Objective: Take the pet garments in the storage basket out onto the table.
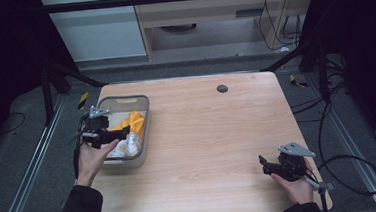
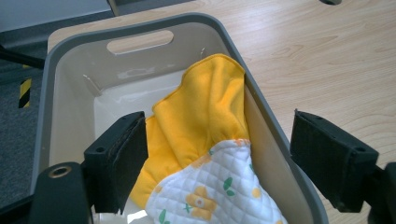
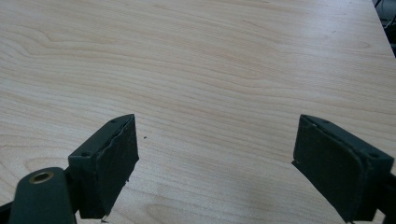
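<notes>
Jaws of my left gripper stand wide apart, released, gripping nothing: one jaw sits inside the grey plastic rectangular bin, the other outside its long wall, over the light wooden table. Between them, inside the bin, lies a yellow cloth with a white quilted flower-print side, bunched against that long wall and rising to its rim. From the high view the bin sits near the table's left edge, toward the far left corner, with my left hand just beside its near end and the left gripper reaching over it. My right gripper hovers over bare wood near the table's near right corner, my right hand under it. Its jaws are likewise spread wide and empty. A small dark round grommet is set in the table near the far edge.
</notes>
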The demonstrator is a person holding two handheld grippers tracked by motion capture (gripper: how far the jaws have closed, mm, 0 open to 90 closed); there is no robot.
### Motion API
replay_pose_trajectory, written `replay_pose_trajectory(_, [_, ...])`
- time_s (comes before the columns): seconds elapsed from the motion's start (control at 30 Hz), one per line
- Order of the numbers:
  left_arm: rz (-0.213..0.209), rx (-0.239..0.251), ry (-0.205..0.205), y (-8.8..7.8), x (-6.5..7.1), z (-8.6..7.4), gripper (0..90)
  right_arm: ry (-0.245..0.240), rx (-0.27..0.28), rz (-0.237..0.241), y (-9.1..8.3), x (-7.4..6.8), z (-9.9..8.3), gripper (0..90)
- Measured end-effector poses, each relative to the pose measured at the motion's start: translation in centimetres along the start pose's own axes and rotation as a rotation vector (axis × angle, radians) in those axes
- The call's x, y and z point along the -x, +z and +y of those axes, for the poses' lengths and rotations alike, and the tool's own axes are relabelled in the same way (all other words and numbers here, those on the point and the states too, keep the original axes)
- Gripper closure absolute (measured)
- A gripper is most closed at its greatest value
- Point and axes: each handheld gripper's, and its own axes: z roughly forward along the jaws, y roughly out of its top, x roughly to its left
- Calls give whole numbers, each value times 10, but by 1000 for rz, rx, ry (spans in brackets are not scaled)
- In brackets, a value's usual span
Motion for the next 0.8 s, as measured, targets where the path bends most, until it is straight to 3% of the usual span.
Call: replay_pose_trajectory(0.8, [-3,-107,28,20,3,5,237,4,-11,13,1,-1,0,139])
